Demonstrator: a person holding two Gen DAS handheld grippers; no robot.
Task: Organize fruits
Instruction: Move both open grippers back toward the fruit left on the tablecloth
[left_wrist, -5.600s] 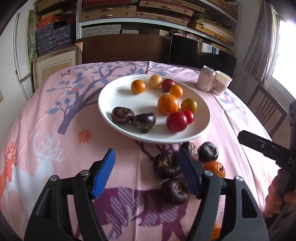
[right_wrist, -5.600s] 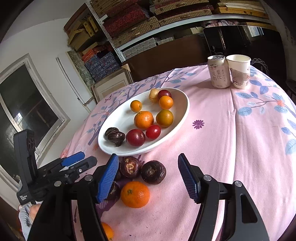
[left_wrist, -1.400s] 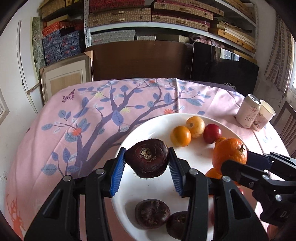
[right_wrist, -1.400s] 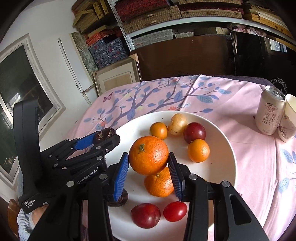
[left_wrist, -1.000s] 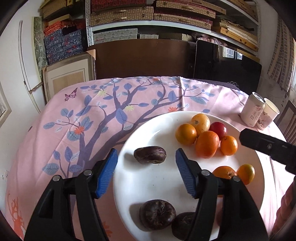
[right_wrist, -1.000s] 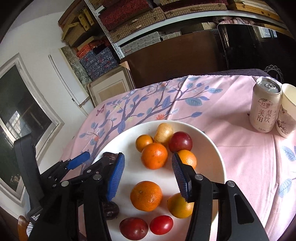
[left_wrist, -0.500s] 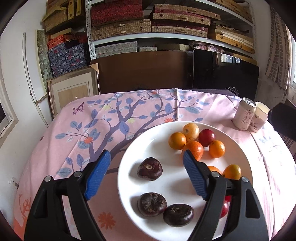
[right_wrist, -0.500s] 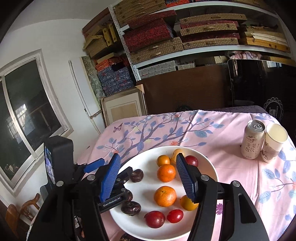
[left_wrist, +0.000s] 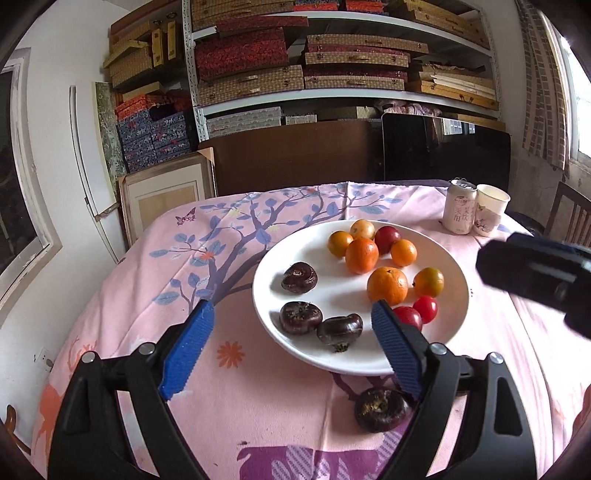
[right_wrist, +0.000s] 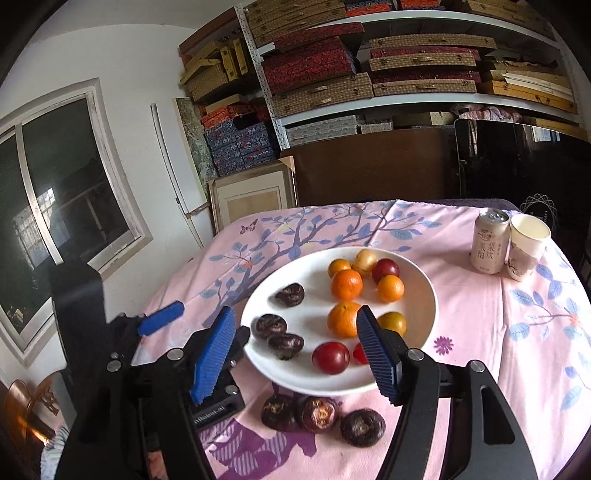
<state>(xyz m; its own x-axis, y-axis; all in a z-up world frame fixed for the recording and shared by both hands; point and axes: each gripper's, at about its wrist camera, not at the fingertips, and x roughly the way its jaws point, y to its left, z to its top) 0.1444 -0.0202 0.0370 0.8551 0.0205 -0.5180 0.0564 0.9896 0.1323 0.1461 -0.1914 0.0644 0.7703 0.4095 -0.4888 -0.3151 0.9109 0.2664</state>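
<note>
A white plate (left_wrist: 314, 354) (right_wrist: 421, 295) on the pink tablecloth holds oranges (left_wrist: 387, 285) (right_wrist: 346, 284), red fruits (right_wrist: 330, 357) and three dark water chestnuts (left_wrist: 300, 277) (right_wrist: 270, 325). More dark chestnuts lie on the cloth in front of the plate (right_wrist: 319, 414) (left_wrist: 380, 409). My left gripper (left_wrist: 291, 350) is open and empty, held above the plate's near left rim. My right gripper (right_wrist: 297, 349) is open and empty, held above the plate's near edge. The right gripper's body shows blurred at the right of the left wrist view (left_wrist: 535, 273).
A drink can (right_wrist: 489, 240) and a paper cup (right_wrist: 526, 242) stand at the table's back right. A wooden chair (left_wrist: 569, 214) is at the right. Shelves of boxes, a picture frame (right_wrist: 253, 201) and a dark board stand behind the table.
Both grippers let go of their fruit onto the plate, the left a chestnut and the right an orange, then opened wide and drew back and up from the plate.
</note>
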